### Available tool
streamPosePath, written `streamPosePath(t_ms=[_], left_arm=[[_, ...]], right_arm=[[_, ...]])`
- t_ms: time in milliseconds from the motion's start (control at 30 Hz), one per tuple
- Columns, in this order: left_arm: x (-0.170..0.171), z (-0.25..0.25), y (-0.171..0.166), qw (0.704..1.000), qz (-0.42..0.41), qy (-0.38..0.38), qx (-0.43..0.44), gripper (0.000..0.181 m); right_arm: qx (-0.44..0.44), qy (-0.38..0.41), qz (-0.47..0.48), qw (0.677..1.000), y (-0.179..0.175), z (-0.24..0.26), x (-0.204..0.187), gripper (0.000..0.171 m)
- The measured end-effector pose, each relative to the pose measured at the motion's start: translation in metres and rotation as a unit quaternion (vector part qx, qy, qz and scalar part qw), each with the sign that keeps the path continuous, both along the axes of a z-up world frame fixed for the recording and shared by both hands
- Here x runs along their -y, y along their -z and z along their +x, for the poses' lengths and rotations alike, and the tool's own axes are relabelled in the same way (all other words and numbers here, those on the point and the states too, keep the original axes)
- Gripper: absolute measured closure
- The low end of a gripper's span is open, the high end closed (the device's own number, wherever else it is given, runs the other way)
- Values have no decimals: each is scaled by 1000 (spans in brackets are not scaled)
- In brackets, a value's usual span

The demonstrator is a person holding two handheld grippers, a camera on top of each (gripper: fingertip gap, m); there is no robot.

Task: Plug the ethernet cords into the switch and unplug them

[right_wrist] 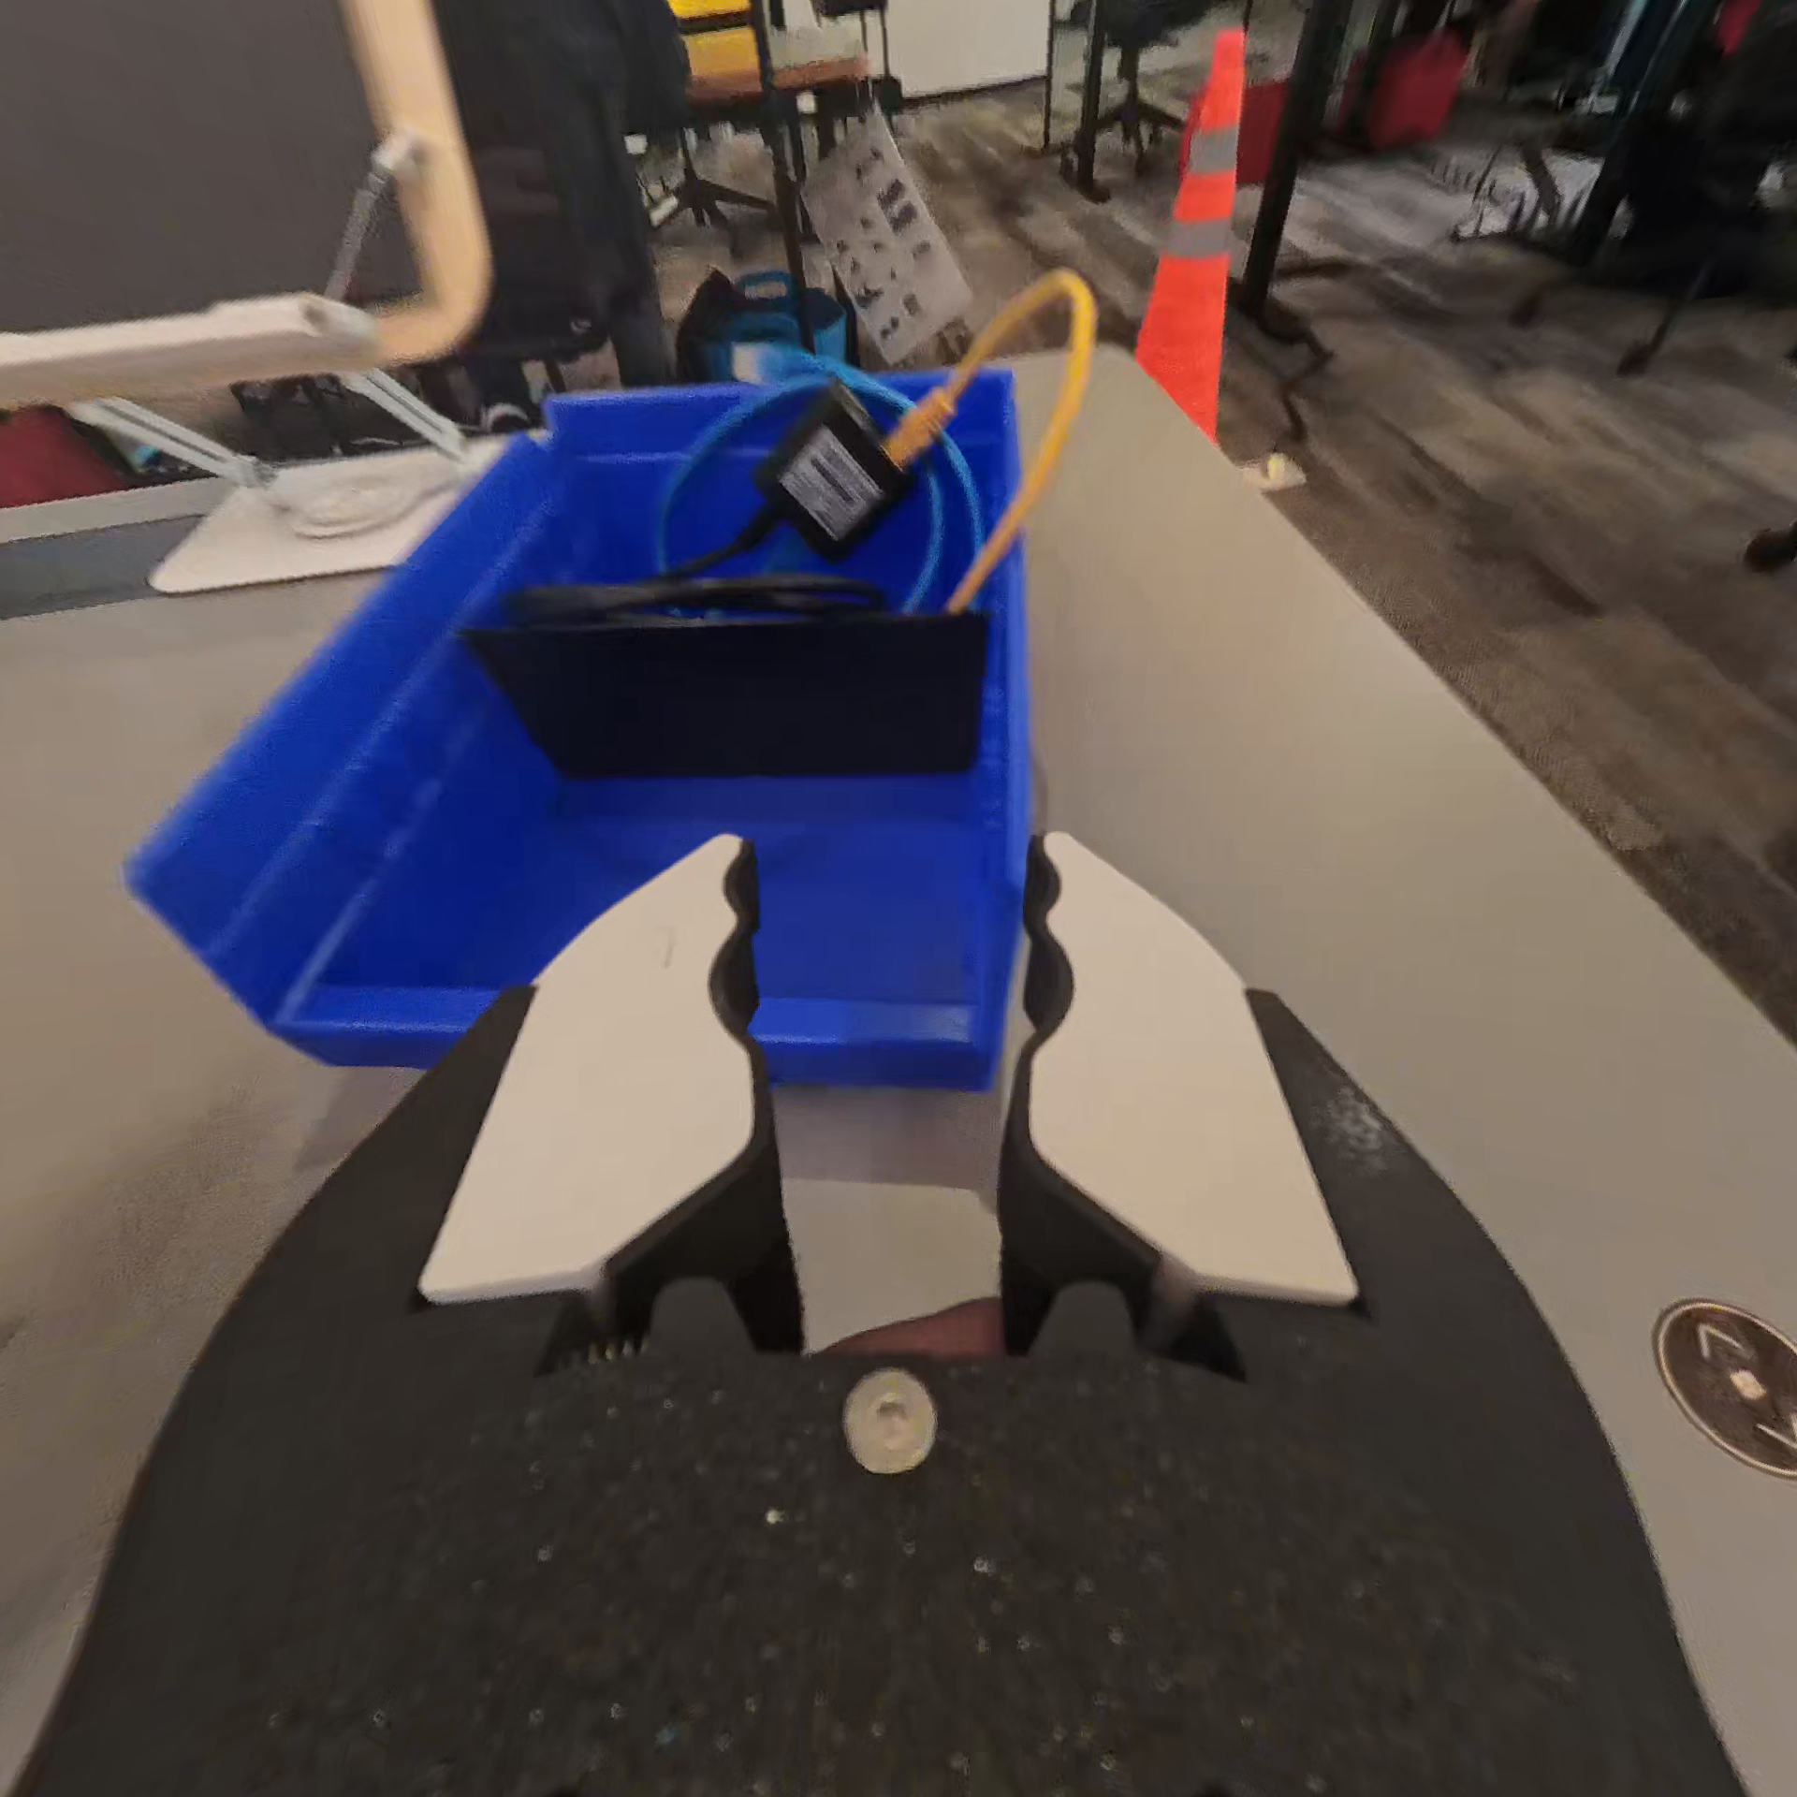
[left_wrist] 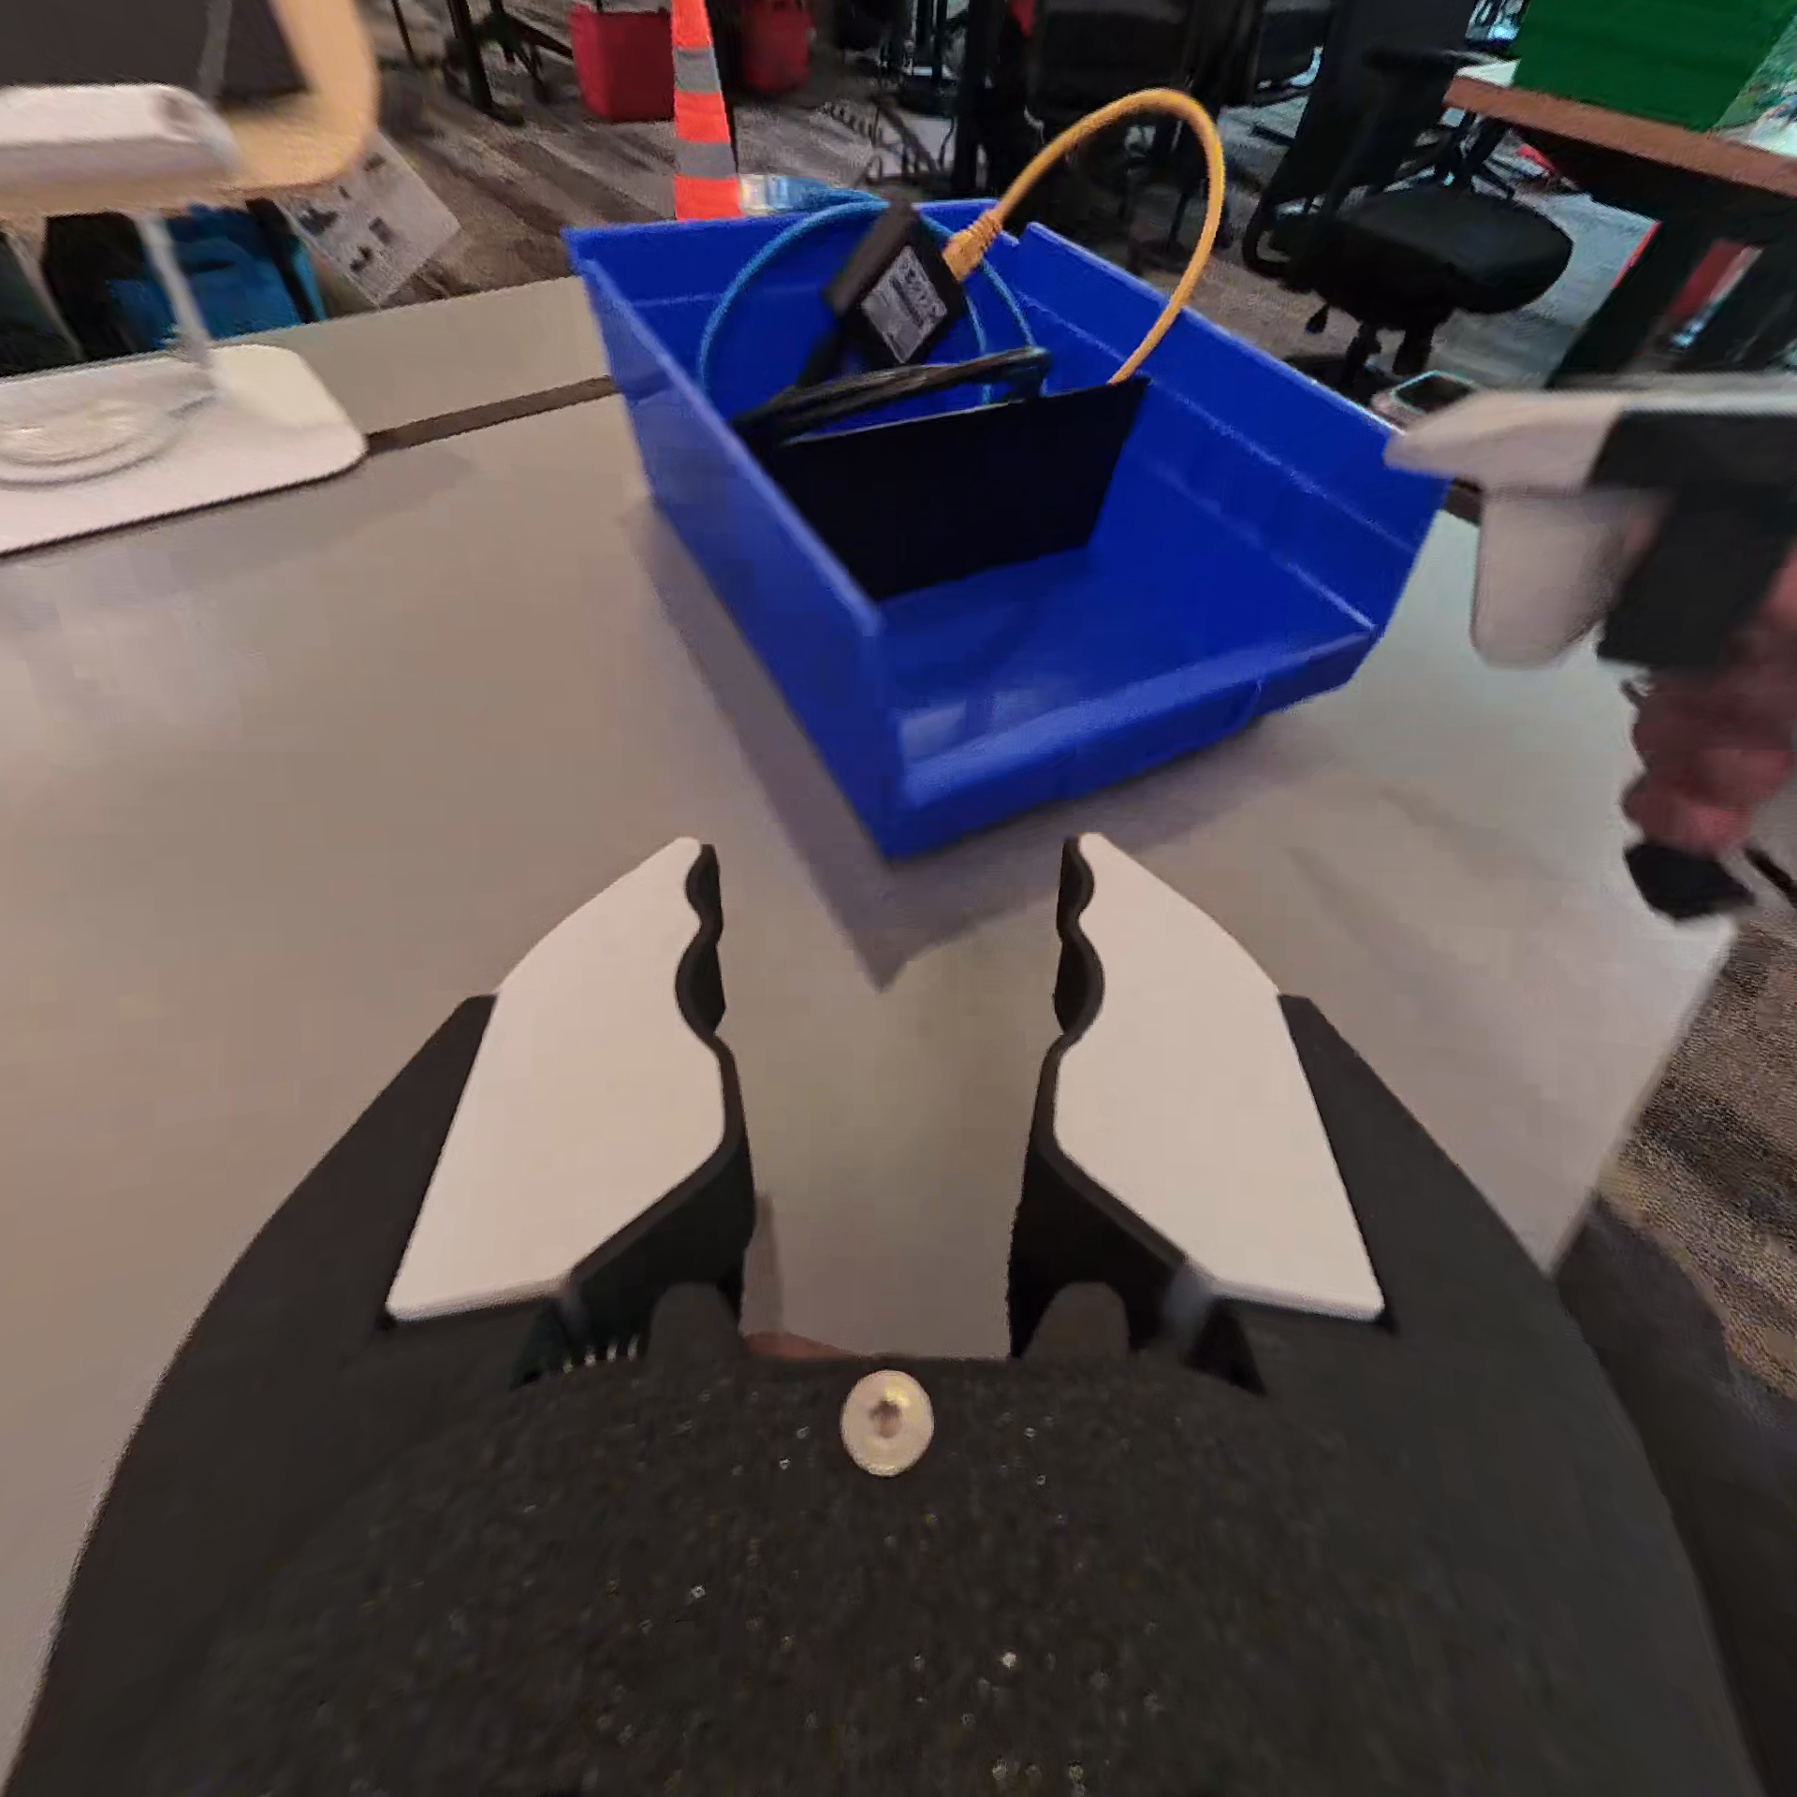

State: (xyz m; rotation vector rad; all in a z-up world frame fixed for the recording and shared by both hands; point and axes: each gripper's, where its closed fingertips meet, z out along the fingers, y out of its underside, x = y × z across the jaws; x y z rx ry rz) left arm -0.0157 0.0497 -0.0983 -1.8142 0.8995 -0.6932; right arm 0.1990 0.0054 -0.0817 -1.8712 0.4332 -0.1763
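A blue plastic bin [left_wrist: 739, 545] [right_wrist: 389, 778] stands on the grey table. A black divider [left_wrist: 953, 496] [right_wrist: 739, 690] splits it. In the far compartment a small black switch [left_wrist: 899, 292] [right_wrist: 836, 476] leans up, with a yellow ethernet cord [left_wrist: 1201, 233] [right_wrist: 1065, 389] plugged into it and arching over the bin's right wall. A blue cord [left_wrist: 720, 321] [right_wrist: 958, 486] and a black cable [left_wrist: 904, 384] [right_wrist: 700, 593] coil beside it. My left gripper [left_wrist: 887, 865] is open and empty, short of the bin. My right gripper [right_wrist: 890, 865] is open and empty over the bin's near edge; it also shows in the left wrist view [left_wrist: 1517, 525].
A white lamp base [left_wrist: 156, 438] [right_wrist: 321, 515] stands at the back left of the table. An orange cone [left_wrist: 702, 117] [right_wrist: 1201, 224], office chairs [left_wrist: 1420, 233] and tables stand on the floor beyond. The table's right edge [right_wrist: 1459, 622] runs close to the bin.
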Motion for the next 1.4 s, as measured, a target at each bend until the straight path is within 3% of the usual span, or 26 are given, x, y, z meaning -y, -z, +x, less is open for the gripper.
streamPosePath(t_ms=[133, 233, 300, 333, 400, 533, 667, 833, 933, 1033, 1100, 1133, 1167, 1233, 1333, 1400], left_arm=[[-35, 67, 26, 998, -19, -35, -46, 122], [-61, 70, 37, 993, -46, -94, -48, 174], [-70, 65, 37, 992, -60, -101, -41, 174], [-75, 59, 37, 992, -45, -107, -54, 175], [-79, 43, 31, 991, 2, -113, -73, 176], [-87, -20, 10, 988, 22, -141, -52, 177], [-90, -114, -4, 979, 45, -187, -61, 176], [-88, -213, 11, 969, 38, -236, -65, 175], [-85, -234, 35, 970, 5, -229, -79, 172], [-76, -235, 35, 981, -10, -182, -59, 166], [-70, -245, 26, 985, -34, -166, -41, 138], [-71, -260, 15, 983, -38, -178, -16, 129], [-74, -278, 3, 980, -48, -192, 19, 134], [-90, -341, -13, 955, -63, -283, 65, 147], [-113, -433, -27, 920, -49, -367, 126, 143], [-134, -486, -12, 906, -43, -412, 85, 132]], right_arm=[[-64, -3, -74, 995, 55, 16, -13, 118], [-62, 8, -55, 997, 62, 18, -31, 142], [-70, 17, -57, 996, 62, 17, -36, 150], [-73, 34, -63, 995, 61, 17, -35, 166], [-47, 35, -62, 996, 53, 2, -38, 168], [-28, -6, -28, 999, 28, -57, -56, 169], [-24, -67, -19, 997, 16, -143, -81, 169], [16, -130, -17, 991, 24, -237, -105, 168], [8, -131, -49, 990, 48, -255, -108, 169], [-5, -160, -53, 986, 53, -258, -108, 169], [-8, -193, -62, 979, 49, -259, -102, 163], [0, -213, -53, 975, 42, -260, -96, 151], [17, -227, -44, 973, 34, -258, -89, 142], [57, -231, -15, 971, 18, -251, -73, 140], [103, -215, 28, 971, 3, -258, -50, 144], [93, -270, 13, 958, 12, -297, -40, 140]])
